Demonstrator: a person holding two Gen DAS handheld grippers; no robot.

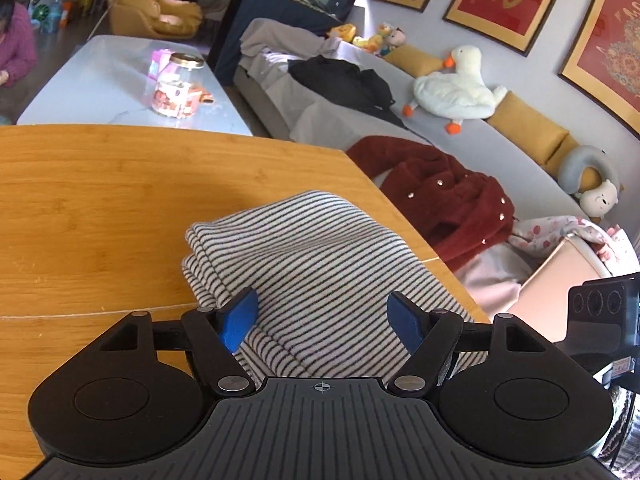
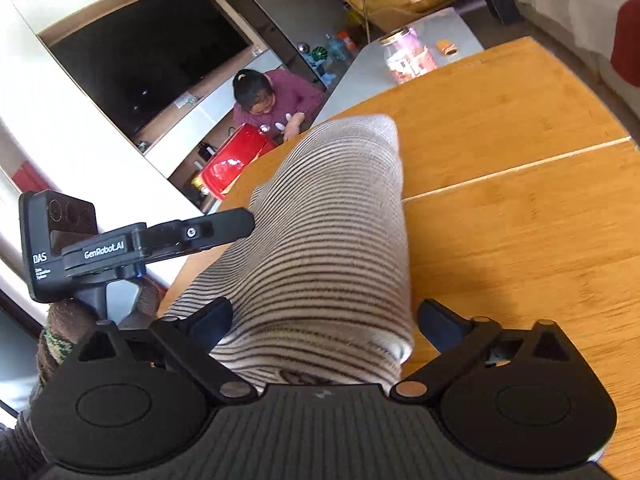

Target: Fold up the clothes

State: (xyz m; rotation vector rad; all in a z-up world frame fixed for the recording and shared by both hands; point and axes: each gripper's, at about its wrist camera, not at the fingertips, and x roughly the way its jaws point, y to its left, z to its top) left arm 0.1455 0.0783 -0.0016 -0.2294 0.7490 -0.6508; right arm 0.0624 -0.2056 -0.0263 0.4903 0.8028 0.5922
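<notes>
From the left wrist view, the left gripper point(image 1: 323, 316) hangs over the near end of the striped garment point(image 1: 304, 248), its blue pads point(image 1: 240, 318) spread wide with cloth under and between them but not pinched. The garment lies on the wooden table point(image 1: 100, 200), toward its right edge, already doubled over: stacked layers show along its left side and the far end is a rounded fold. Beyond the table is a grey sofa point(image 1: 460, 128) with a red coat point(image 1: 440, 192), a black garment point(image 1: 344, 80) and a plush goose point(image 1: 456, 84), so I judge more clothes are waiting. From the right wrist view, the right gripper point(image 2: 324, 324) also stands spread, its fingers on either side of the striped garment point(image 2: 328, 232), which rises between them as a long folded bundle running away across the wooden table point(image 2: 520, 220); the pads look clear of the cloth, though this view is blurred. The left gripper point(image 2: 236, 220) reaches in from the left, just beside the bundle, touching or nearly so. A person point(image 2: 272, 100) crouches far off by a red box point(image 2: 232, 160). By my reckoning this garment is mostly folded, with perhaps a last fold or a tidy-up left, and nothing gripped right now.
</notes>
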